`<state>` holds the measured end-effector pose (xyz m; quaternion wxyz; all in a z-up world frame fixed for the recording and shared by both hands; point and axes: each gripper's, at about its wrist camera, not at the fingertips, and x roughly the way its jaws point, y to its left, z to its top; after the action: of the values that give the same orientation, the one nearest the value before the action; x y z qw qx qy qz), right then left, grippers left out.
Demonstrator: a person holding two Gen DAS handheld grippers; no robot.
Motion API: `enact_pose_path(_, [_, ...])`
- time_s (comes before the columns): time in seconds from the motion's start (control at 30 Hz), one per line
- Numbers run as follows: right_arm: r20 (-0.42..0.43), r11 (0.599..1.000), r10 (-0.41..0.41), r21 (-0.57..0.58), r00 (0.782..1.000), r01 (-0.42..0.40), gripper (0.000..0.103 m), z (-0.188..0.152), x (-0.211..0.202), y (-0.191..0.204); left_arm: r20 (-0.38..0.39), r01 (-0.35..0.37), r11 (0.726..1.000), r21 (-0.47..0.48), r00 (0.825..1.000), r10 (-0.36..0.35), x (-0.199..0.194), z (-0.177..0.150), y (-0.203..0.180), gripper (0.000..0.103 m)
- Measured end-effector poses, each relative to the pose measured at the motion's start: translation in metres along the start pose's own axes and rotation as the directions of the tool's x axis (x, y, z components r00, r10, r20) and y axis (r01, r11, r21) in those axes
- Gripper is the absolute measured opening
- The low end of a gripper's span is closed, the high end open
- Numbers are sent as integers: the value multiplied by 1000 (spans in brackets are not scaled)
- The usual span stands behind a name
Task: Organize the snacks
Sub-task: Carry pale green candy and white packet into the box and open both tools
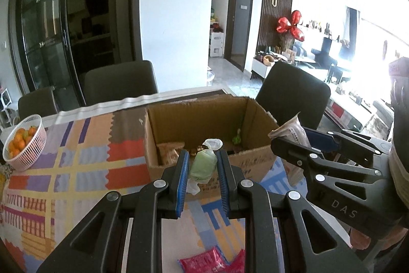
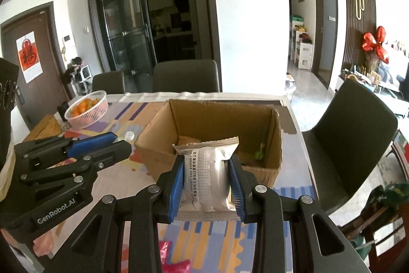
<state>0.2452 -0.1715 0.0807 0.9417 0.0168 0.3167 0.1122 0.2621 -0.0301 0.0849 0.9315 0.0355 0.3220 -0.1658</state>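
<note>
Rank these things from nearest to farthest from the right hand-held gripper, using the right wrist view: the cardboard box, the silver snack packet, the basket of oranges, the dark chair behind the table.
1. Silver snack packet: clamped in the right hand-held gripper.
2. Cardboard box: just ahead on the table.
3. Basket of oranges: far left of the table.
4. Dark chair: beyond the table's far edge.

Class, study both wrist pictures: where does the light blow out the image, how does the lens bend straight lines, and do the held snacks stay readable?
Left wrist view: window glare whitens the right side; door frames bow outward; the green snack in the left gripper stays clear. Right wrist view: lighting is more even, corners darken; print on the silver packet in the right gripper stays legible.
</note>
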Motion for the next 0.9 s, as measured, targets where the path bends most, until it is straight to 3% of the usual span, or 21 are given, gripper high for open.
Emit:
enact_pose_path(0.47, [3,1000,-8,-1,1000,8,35,37,27,-11,1,-13,1000,-20,1000,13,28,32,20,23])
enact_pose_path(0.9, [-23,1000,-28,-14,999,27,35,50,63,-22,-54,-12,999,-31,998,11,71,40,26,23])
